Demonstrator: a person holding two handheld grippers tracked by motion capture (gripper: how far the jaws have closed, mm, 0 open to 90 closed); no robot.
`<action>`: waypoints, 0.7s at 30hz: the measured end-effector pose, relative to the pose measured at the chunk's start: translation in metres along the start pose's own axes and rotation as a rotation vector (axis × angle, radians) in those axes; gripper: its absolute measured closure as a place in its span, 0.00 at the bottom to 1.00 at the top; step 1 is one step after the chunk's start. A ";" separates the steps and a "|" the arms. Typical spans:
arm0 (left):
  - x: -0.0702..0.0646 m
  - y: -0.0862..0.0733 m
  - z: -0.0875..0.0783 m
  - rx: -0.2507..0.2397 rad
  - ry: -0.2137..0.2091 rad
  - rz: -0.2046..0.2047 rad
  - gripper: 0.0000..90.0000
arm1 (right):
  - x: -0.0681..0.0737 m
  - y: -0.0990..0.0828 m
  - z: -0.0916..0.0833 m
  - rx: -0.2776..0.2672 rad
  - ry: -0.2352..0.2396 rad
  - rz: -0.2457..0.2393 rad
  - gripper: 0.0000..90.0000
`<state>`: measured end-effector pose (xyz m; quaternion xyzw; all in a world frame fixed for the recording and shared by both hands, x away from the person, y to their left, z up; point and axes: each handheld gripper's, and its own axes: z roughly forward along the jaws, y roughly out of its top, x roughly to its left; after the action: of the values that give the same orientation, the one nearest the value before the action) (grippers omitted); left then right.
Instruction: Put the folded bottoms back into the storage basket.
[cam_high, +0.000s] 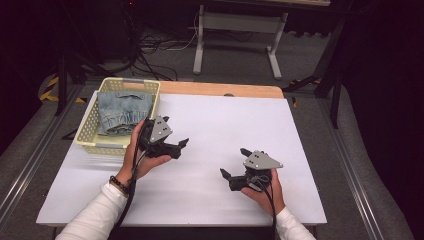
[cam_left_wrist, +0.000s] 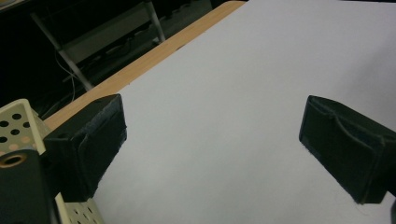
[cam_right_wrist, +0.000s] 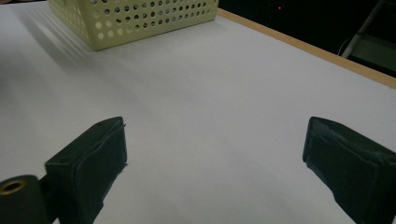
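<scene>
**Denim in basket, both grippers empty**

One folded denim garment (cam_high: 121, 111) lies in one pale yellow perforated basket (cam_high: 90, 131) at the table's 10 o'clock. It looks soft, limp and light; best pinched at the gathered hem. Left gripper (cam_high: 175, 145), just beside the basket, has its jaws spread. Right gripper (cam_high: 235, 164), at 5 o'clock, likewise gapes, holding nothing.

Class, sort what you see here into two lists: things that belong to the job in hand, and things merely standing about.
Belonging to the job:
- folded blue denim garment
- pale yellow perforated plastic basket holding it
- left gripper, open
- right gripper, open
- white table top

Standing about:
- white metal frame on the floor behind
- black cables on the floor
</scene>
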<state>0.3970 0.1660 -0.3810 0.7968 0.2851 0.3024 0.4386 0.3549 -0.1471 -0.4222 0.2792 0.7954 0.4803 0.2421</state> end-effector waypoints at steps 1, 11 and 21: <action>-0.002 -0.001 -0.001 0.000 0.001 0.004 0.09 | 0.000 0.000 0.000 -0.001 0.000 0.000 0.08; -0.018 -0.016 -0.009 -0.016 -0.003 0.041 0.10 | 0.002 0.001 -0.002 -0.020 -0.006 -0.005 0.08; -0.029 -0.031 -0.021 -0.034 -0.028 0.068 0.10 | 0.004 0.000 -0.002 -0.020 -0.009 -0.024 0.08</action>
<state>0.3572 0.1703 -0.4063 0.8028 0.2465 0.3105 0.4454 0.3507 -0.1457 -0.4217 0.2692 0.7928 0.4841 0.2542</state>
